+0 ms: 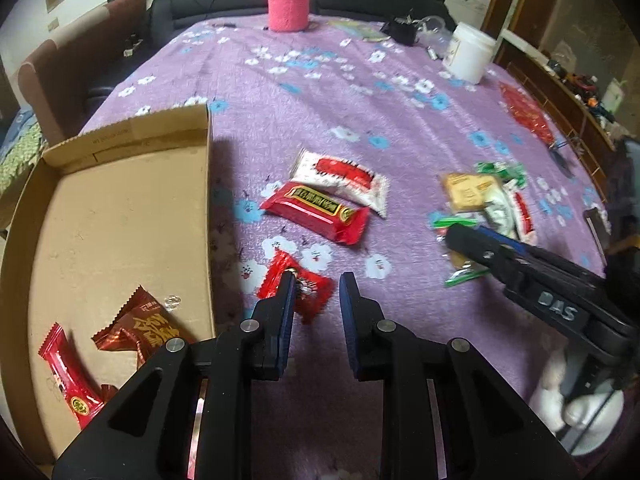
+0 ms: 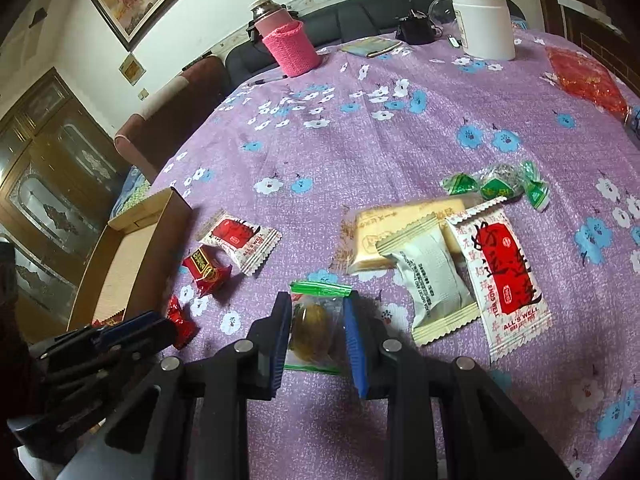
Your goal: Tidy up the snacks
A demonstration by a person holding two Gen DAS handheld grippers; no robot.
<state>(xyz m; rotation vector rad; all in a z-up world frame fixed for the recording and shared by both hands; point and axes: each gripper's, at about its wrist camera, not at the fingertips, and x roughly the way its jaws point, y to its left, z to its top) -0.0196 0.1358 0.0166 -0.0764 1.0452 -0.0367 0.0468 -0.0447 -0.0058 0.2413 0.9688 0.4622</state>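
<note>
Left wrist view: our left gripper hangs with fingers spread over a small red candy on the purple tablecloth, just beside the cardboard box, which holds two red snacks. Over on the right wrist view, our right gripper has its fingers spread around a clear packet with a green strip, both pads close against its sides.

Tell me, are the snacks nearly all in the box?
Not yet. Two red snacks lie in the cardboard box. The right tool straddles a clear green-edged packet; the left tool hovers open over a small red candy. About nine more wait on the tablecloth.
</note>
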